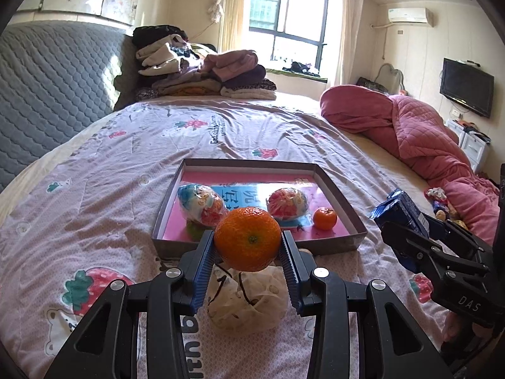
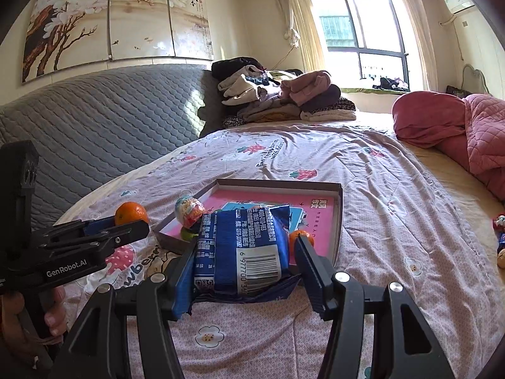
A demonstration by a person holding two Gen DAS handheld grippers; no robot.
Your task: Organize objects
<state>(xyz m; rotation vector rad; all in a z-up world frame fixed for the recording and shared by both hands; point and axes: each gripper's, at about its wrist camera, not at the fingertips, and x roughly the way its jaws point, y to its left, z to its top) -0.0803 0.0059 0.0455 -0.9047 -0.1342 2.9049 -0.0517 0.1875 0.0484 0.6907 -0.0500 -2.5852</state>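
Partway through, by the look of it. A shallow grey tray with a pink printed liner sits on the bed, and some things are in it while others are not.

Tray contents, left wrist view:
- wrapped toy egg, blue and white, at the near left
- second wrapped egg, red and orange, right of centre
- small mandarin near the right wall
- something green at the near left corner, mostly hidden under the first egg; cannot tell what it is

In hand:
- left tongs clamped on a large mandarin, pads pressing its two sides, fruit held in the air just short of the tray's near wall. Seen side-on from the right wrist view, it is outside the tray, off its left corner.
- right tongs gripping a blue snack packet, barcode side up. The left pad is hard against the packet; the right pad touches its edge. Packet hangs in front of the tray's near side, not yet over the liner.

Still loose on the bed:
- crumpled whitish plastic bag directly below the left tongs, close to the tray
- a few small wrapped items at the right, against the pink quilt, well apart from the tray

Judgement: three or four pieces stowed, two in transit, a few left. Tray has bare floor toward the back and centre, enough for both carried items.
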